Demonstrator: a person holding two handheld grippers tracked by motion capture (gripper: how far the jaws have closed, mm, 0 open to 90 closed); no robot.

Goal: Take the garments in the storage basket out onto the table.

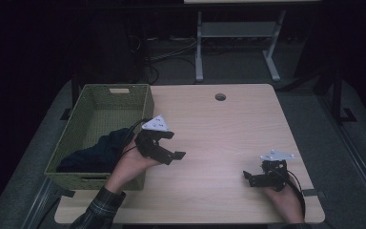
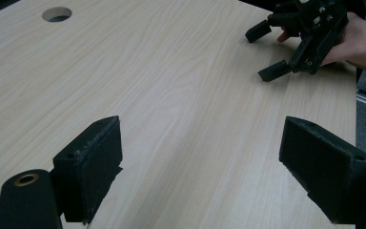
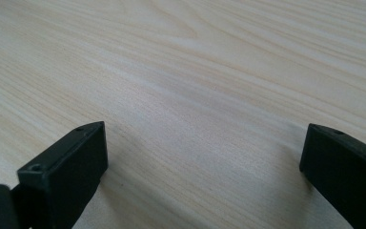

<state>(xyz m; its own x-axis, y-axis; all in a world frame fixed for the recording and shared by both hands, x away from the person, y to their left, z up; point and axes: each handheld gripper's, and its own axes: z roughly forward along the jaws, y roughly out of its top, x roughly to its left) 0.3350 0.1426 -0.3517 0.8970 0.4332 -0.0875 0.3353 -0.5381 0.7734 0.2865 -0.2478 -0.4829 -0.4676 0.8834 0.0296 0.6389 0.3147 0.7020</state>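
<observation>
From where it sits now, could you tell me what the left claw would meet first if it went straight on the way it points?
Probably the bare table: the left claw points forward and down at the wood. Beyond that lies the right claw, farther off; depth is hard to judge.

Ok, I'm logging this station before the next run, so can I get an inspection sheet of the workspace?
Surface: light wooden table, bare apart from a round cable hole near the far edge.
Job's things: green woven basket at the table's left, with a dark cloth lying inside at its near end.
Clutter: nothing seen.
Grippers: left gripper open, held above the table just right of the basket; right gripper open, low over the table's near right corner. Neither holds anything.
Cables: a black cable runs from the left gripper; more cables lie on the floor beyond the table.
Surroundings: dark room, the legs of another table behind.
</observation>
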